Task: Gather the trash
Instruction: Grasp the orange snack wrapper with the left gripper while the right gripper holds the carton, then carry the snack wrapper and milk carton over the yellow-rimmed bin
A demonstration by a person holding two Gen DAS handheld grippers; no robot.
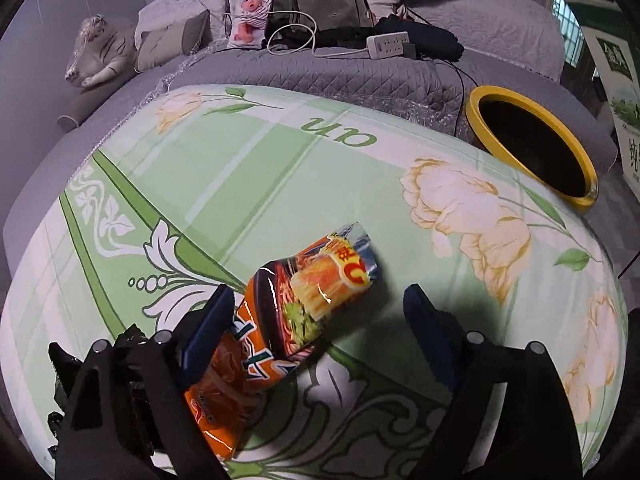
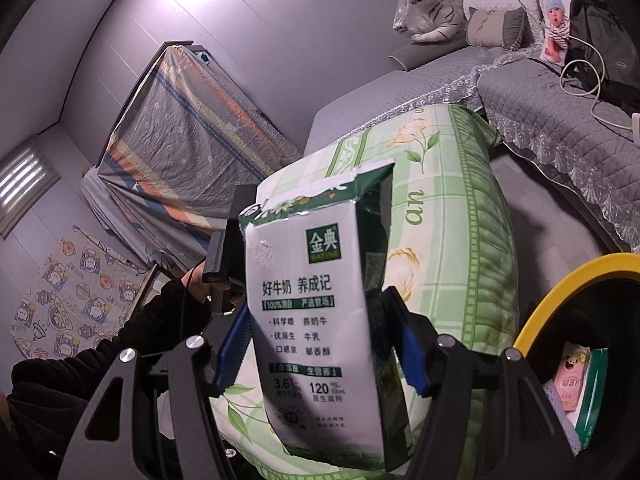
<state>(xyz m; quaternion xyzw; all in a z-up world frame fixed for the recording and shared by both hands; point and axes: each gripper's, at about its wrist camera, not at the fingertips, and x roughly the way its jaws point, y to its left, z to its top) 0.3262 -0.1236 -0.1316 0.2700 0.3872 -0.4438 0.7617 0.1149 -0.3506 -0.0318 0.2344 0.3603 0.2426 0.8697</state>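
Left tool (image 1: 316, 308): spread wide, blue pads apart, holding nothing — hung low over the surface.
Noodle packet (image 1: 288, 320): glossy crinkled orange plastic, bent in the middle, lay flat on the surface between the pads, its lower end touching or just beside the left pad.
Surface (image 1: 248, 184): soft, rounded edges, green-and-white floral cloth.
Black bag (image 1: 60, 364): crumpled shiny film behind the left finger.
Right tool (image 2: 324, 344): pinched a milk carton (image 2: 316, 320) — flattened white-and-green card, torn-open top, upright, off the surface.
Trash bin (image 2: 560, 292): round, yellow rim, dark inside, just right of the carton; a pink box (image 2: 570, 376) lay in it.
Sofa (image 1: 360, 72): grey quilted cover.
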